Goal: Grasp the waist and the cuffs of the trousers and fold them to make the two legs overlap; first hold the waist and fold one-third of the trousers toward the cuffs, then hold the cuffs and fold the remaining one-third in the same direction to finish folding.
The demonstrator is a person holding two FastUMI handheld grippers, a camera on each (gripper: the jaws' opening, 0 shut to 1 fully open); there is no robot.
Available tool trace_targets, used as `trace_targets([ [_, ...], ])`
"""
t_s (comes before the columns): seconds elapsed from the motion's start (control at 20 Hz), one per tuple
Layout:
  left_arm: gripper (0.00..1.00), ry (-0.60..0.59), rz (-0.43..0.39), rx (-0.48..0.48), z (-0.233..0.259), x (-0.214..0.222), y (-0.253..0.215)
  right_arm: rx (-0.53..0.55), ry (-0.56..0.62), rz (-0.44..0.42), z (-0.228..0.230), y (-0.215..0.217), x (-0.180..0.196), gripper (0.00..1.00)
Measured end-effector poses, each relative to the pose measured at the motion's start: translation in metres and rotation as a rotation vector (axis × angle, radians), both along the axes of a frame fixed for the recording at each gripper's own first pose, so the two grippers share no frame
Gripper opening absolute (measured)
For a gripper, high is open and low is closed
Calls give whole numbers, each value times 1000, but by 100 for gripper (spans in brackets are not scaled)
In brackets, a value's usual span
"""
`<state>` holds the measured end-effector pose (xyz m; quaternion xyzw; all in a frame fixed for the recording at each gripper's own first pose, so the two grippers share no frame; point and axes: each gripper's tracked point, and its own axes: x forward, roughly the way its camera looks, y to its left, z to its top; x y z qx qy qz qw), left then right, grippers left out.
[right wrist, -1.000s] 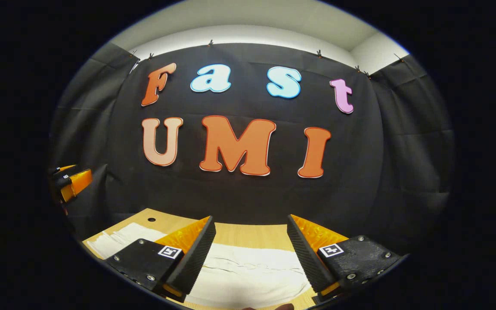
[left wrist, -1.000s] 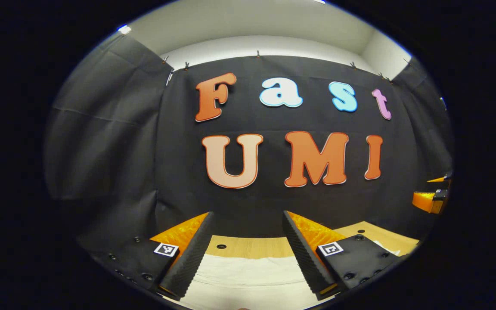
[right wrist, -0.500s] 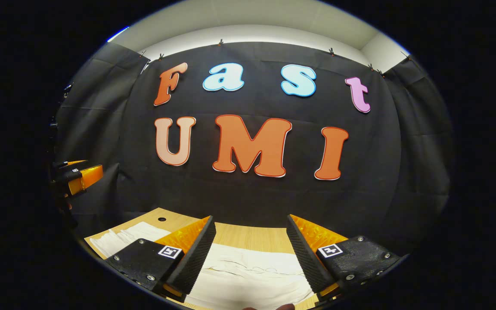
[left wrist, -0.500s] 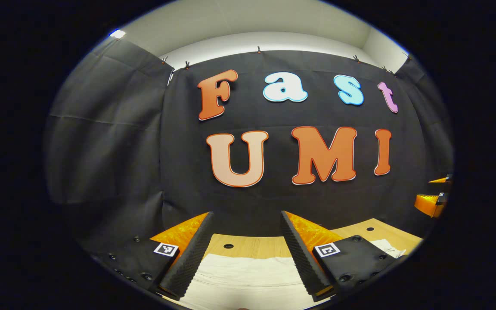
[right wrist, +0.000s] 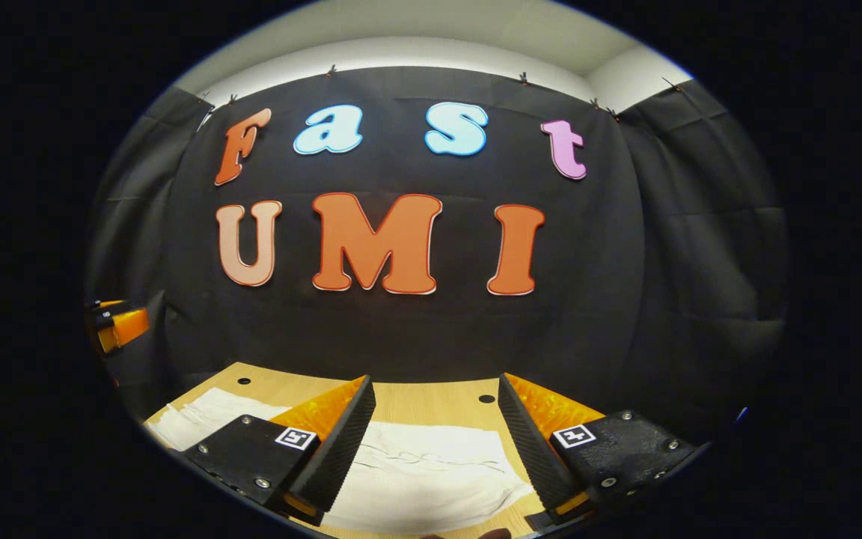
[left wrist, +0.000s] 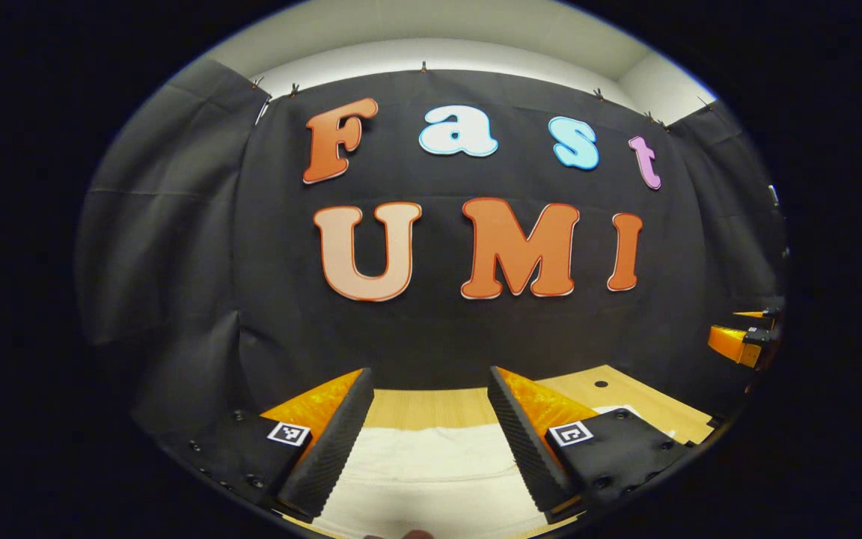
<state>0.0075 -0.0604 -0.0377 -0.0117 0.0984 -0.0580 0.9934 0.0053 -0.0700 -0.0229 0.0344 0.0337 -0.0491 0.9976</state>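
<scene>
White trousers (left wrist: 431,471) lie flat on a wooden table (left wrist: 431,408), stretching under both grippers. In the left gripper view, my left gripper (left wrist: 431,419) hangs open above the cloth with nothing between its fingers. The trousers (right wrist: 431,471) also lie below my right gripper (right wrist: 435,423), which is open and holds nothing; wrinkled cloth shows between its fingers and more cloth reaches out to the left. Each view catches the other gripper at its edge: the right gripper (left wrist: 745,340) at far right, the left gripper (right wrist: 113,326) at far left.
The wooden table (right wrist: 431,397) ends at the black cloth wall just behind the trousers. Small dark holes (right wrist: 485,399) dot the tabletop near the back edge. Bare wood (left wrist: 625,393) shows to the right of the left gripper.
Both cameras have swung slightly, so the wall has shifted leftward and down in both views. The grippers stay open above the trousers, which have not moved.
</scene>
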Motion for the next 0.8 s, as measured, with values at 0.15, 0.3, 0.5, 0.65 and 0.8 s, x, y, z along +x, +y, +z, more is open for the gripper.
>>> trace_targets([
  [0.15, 100, 82, -18, 24, -27, -3, 2, 29, 37, -40, -14, -8, -2, 99],
  [0.3, 100, 157, -27, 24, -48, 1, 13, 62, 98, -64, -31, -12, -3, 99],
  [0.5, 100, 281, 29, -49, -83, 2, 54, 50, 252, -122, -69, -22, -4, 99],
  [0.65, 100, 391, 92, -142, -115, 3, 85, 79, 333, -148, -90, -22, -6, 99],
  [0.8, 100, 541, 170, -173, -172, 5, 105, 108, 407, -163, -113, -21, -9, 99],
])
